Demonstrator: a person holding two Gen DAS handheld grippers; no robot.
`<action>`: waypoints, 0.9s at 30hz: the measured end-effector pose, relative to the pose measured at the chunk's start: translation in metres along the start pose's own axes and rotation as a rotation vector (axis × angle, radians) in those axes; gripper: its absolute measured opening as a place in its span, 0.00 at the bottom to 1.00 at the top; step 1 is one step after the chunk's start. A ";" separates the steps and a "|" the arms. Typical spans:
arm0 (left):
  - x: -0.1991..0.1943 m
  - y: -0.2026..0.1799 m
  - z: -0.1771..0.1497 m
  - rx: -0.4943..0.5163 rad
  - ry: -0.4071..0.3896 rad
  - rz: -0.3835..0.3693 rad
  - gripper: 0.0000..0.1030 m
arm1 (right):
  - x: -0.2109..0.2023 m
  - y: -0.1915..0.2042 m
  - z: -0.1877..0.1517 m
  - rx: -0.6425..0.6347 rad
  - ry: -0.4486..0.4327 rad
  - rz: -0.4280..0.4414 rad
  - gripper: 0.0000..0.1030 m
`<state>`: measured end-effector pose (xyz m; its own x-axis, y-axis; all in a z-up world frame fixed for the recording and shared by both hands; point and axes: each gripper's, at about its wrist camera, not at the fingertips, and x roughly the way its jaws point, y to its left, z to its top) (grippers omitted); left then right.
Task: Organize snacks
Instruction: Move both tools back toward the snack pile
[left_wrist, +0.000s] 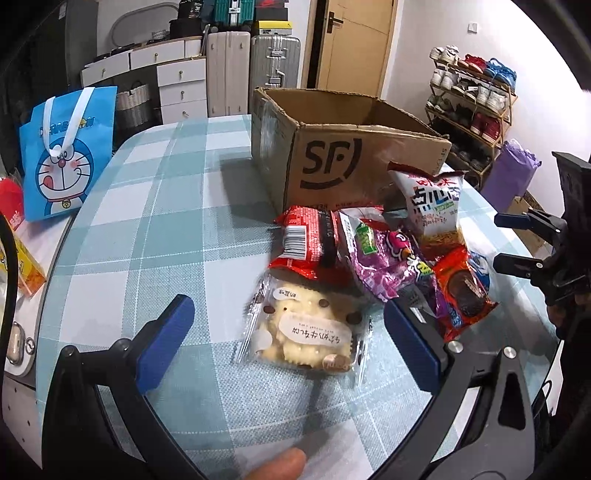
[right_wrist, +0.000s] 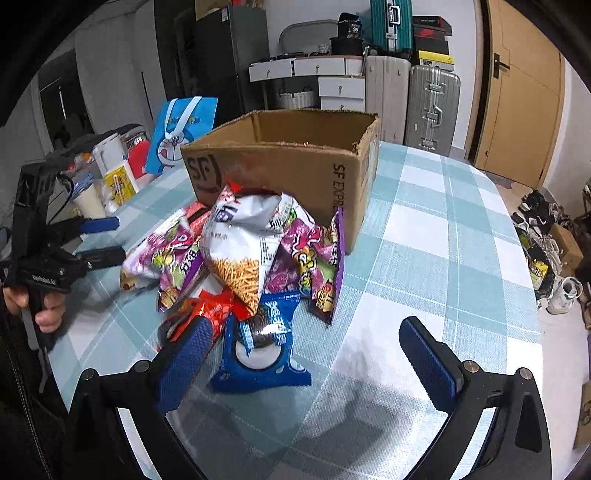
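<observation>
Left claw (left_wrist: 288, 350) and right claw (right_wrist: 314, 365), both spread wide.

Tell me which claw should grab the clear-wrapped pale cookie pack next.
Left. The left claw is open with the clear-wrapped pale cookie pack between its fingers; the right claw faces the blue cookie packet.

A wooden door (left_wrist: 354, 44) stands shut in the white wall. Left of the door, two suitcases (left_wrist: 255, 70) stand upright beside white drawers (left_wrist: 181, 88). Right of the door, a shoe rack (left_wrist: 472, 107) holds sneakers.
</observation>
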<state>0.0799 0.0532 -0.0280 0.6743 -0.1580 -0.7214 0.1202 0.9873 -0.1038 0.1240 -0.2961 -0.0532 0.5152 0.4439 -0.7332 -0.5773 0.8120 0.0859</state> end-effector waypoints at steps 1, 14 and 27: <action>-0.001 -0.001 -0.001 0.002 0.006 -0.010 0.99 | 0.001 0.001 -0.001 -0.008 0.004 0.003 1.00; 0.021 -0.014 -0.011 0.051 0.090 0.002 0.99 | 0.024 0.009 -0.009 -0.029 0.084 -0.007 1.00; 0.041 -0.009 -0.014 0.031 0.138 0.013 0.99 | 0.042 0.006 -0.008 0.011 0.119 -0.037 0.95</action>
<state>0.0963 0.0380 -0.0663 0.5692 -0.1395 -0.8103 0.1366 0.9878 -0.0741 0.1365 -0.2757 -0.0889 0.4569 0.3665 -0.8105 -0.5522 0.8312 0.0645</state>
